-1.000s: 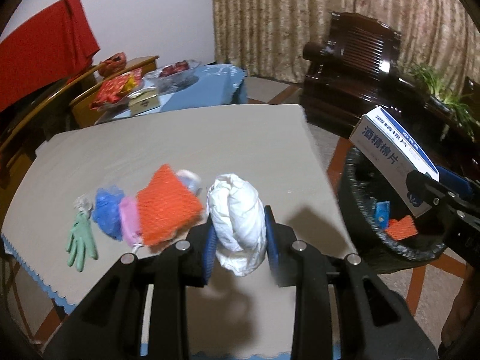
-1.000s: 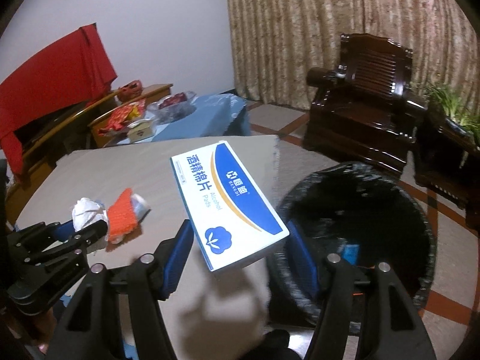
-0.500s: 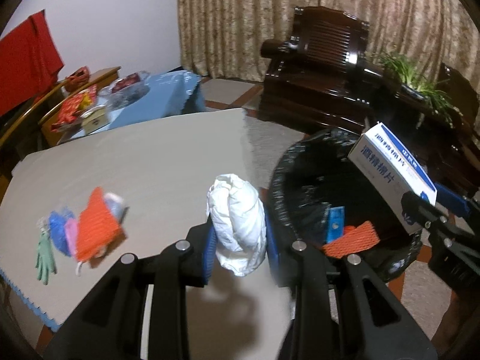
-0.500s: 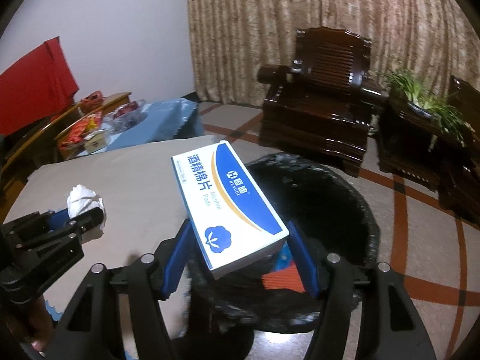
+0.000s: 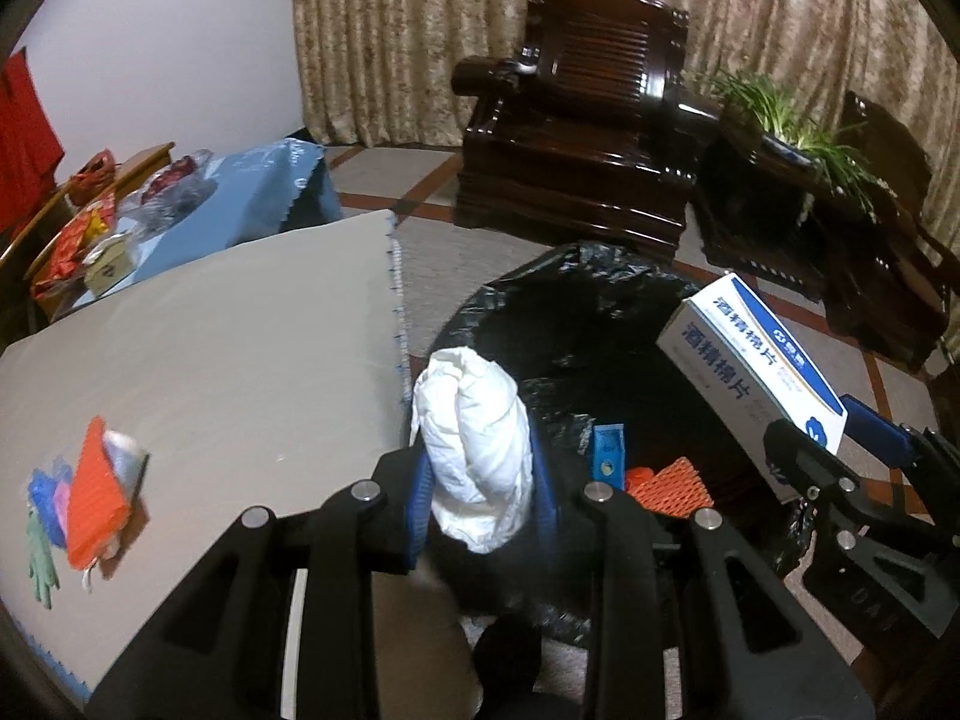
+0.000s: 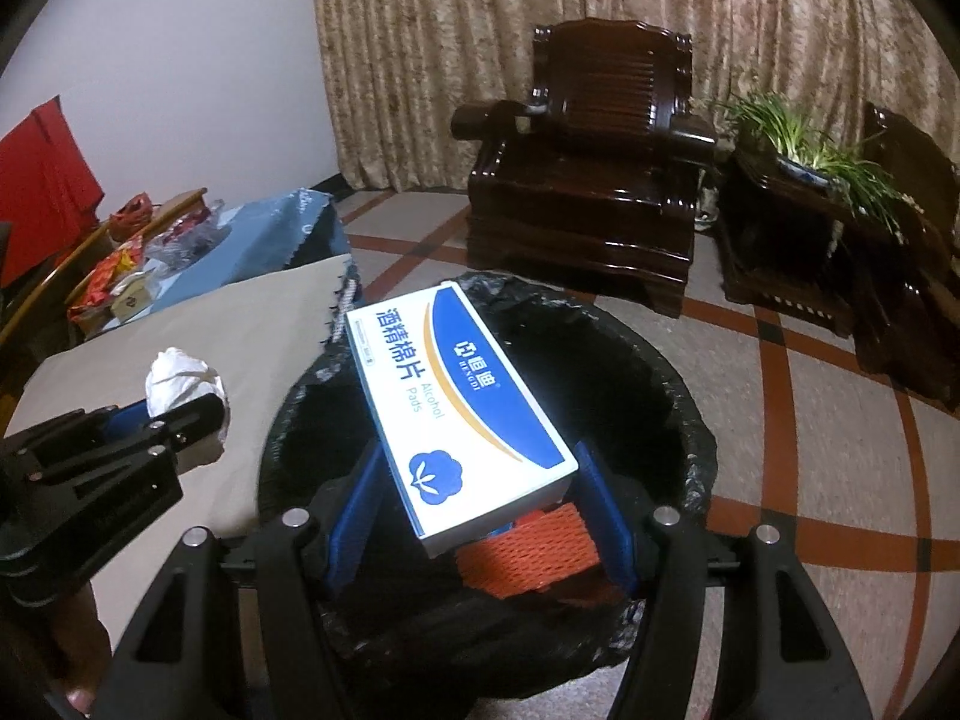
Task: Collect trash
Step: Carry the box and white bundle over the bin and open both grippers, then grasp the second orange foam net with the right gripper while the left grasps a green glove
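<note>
Right now your left gripper (image 5: pixel 477 483) is clamped on a crumpled white wad (image 5: pixel 474 450), its blue pads pressing both sides, low in the centre of the left wrist view. The wad sits where the table (image 5: pixel 210 372) edge meets the rim of the bin (image 5: pixel 570 312), which is lined with a black bag and fills the middle right of that frame. Inside the bin you can see a small blue packet (image 5: pixel 607 459) and a piece of orange mesh (image 5: pixel 669 483). Your right gripper (image 6: pixel 474 519) holds a blue and white box (image 6: pixel 462 414) of alcohol pads across its width, tilted, with one long edge raised; it hangs over the bin's mouth in the centre of the right wrist view, above the orange mesh. The same box shows at the right edge of the left wrist view. On the table's lower left more trash lies in a touching heap: another orange mesh (image 5: pixel 96 501), something silvery (image 5: pixel 123 462), blue (image 5: pixel 45 498) and pink (image 5: pixel 62 501) scraps, and a green glove (image 5: pixel 41 558) nearest the edge. Beyond the table, upper left, a blue-clothed table (image 5: pixel 252 198) carries snacks. A dark wooden chair (image 6: pixel 588 180) stands before the curtain (image 6: pixel 540 30), with a plant (image 6: pixel 822 150) to its right.
</note>
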The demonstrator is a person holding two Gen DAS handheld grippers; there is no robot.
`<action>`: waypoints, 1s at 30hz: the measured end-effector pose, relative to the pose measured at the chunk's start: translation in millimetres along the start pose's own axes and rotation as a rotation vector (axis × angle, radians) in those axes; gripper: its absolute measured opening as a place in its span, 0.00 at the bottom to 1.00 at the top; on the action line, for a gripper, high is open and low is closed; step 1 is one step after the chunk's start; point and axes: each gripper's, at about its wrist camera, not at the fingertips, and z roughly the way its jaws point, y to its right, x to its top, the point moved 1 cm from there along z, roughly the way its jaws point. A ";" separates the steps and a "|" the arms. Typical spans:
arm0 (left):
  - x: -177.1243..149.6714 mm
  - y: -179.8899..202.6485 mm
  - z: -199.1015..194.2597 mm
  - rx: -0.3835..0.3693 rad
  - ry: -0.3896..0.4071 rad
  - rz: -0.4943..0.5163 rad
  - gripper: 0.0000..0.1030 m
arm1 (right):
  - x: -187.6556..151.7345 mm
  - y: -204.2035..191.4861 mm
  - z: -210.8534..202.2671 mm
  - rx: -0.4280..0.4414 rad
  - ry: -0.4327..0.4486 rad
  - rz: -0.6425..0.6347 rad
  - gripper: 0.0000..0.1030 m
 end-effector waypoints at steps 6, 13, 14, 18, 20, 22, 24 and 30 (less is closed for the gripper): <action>0.3 13.3 29.3 -0.034 -0.031 0.045 0.48 | -6.5 20.5 27.6 -0.011 -0.066 0.062 0.69; -13.4 -12.7 31.3 -0.003 -0.054 0.013 0.58 | -20.6 31.5 22.7 -0.028 -0.086 0.109 0.69; -16.4 -19.2 28.7 0.004 -0.058 0.006 0.61 | -20.9 30.5 19.1 -0.030 -0.086 0.118 0.68; -26.6 -49.0 12.7 0.044 -0.054 -0.028 0.67 | -20.2 21.4 8.0 -0.006 -0.083 0.129 0.64; -30.9 -66.2 4.1 0.063 -0.051 -0.047 0.68 | -19.9 9.2 -1.0 0.008 -0.069 0.118 0.61; -34.8 -84.2 -5.1 0.089 -0.048 -0.069 0.71 | -18.1 -6.8 -7.8 0.038 -0.062 0.102 0.60; -38.0 -103.7 -15.3 0.106 -0.045 -0.095 0.72 | -17.8 -32.7 -15.5 0.080 -0.058 0.065 0.59; -50.3 -168.4 -53.3 0.180 -0.007 -0.159 0.76 | -24.3 -110.4 -27.8 0.165 -0.049 -0.054 0.55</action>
